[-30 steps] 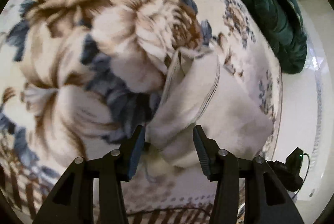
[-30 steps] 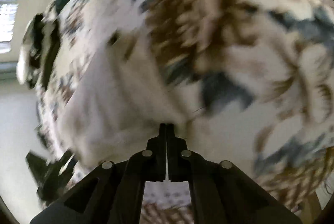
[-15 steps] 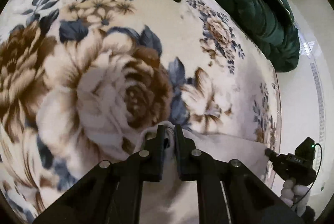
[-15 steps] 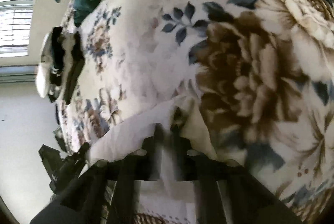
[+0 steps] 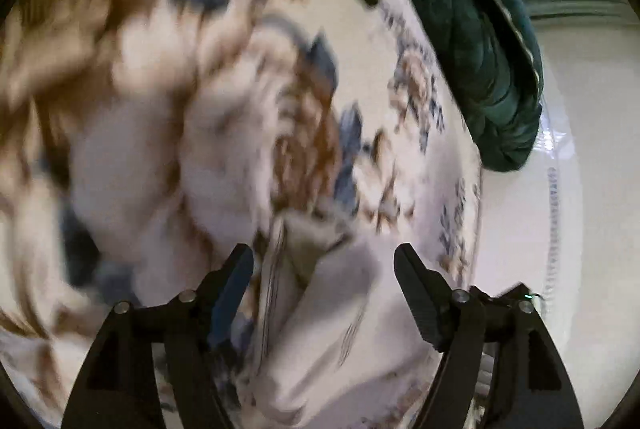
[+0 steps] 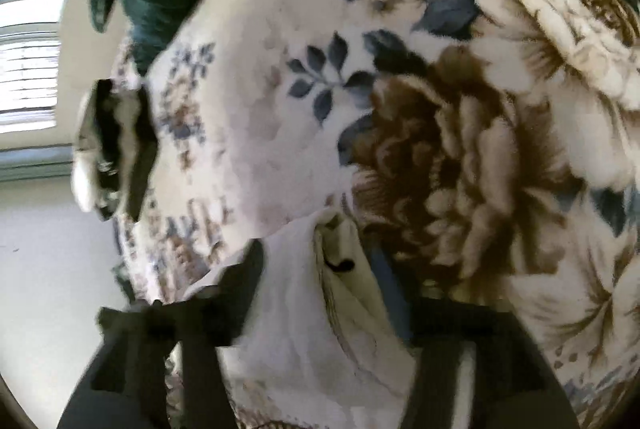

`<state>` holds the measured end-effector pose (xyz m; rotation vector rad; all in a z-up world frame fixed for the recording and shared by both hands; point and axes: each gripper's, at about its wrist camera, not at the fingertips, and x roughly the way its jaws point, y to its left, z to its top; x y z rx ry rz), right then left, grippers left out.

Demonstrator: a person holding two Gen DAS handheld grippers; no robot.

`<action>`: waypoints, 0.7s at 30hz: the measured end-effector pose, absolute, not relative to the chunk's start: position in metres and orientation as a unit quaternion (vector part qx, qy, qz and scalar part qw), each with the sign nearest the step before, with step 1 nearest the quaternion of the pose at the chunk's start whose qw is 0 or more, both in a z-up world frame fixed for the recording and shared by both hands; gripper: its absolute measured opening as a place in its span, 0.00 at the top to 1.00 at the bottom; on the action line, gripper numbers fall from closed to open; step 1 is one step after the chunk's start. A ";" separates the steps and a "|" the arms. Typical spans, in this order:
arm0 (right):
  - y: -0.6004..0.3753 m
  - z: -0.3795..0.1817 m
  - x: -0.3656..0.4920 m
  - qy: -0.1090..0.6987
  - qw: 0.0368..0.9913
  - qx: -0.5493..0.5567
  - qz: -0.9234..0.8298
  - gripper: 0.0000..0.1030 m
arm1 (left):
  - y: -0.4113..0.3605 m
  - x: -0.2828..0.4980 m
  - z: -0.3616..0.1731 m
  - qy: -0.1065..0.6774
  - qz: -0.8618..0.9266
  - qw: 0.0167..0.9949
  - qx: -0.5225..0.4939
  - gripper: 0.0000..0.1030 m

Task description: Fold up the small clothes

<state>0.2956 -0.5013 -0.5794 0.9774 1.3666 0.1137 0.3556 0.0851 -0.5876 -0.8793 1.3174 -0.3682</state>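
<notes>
Here, the small white cloth garment (image 5: 320, 317) lies partly folded on the floral plush bed blanket (image 6: 460, 157), both left tool (image 5: 323, 269) and right tool (image 6: 320, 269) spread wide, holding nothing; further folds seemingly remain.

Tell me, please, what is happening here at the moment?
A person with a handheld claw in each hand is folding a small white garment on a floral blanket. Both the left claw and the right claw are open, straddling the cloth, which lies loose between their fingers, partly folded. A dark green quilt sits beyond.
</notes>
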 end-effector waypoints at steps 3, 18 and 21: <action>-0.491 -0.604 0.291 0.628 0.635 0.440 0.095 0.31 | 0.065 0.352 -0.611 0.601 -0.196 0.660 -0.406 0.31; -0.433 -0.573 0.291 0.604 0.660 0.422 0.149 0.82 | 0.055 0.349 -0.544 0.545 -0.195 0.713 -0.397 0.75; -0.417 -0.539 0.298 0.598 0.670 0.412 0.156 0.82 | 0.074 0.355 -0.506 0.526 -0.198 0.726 -0.396 0.75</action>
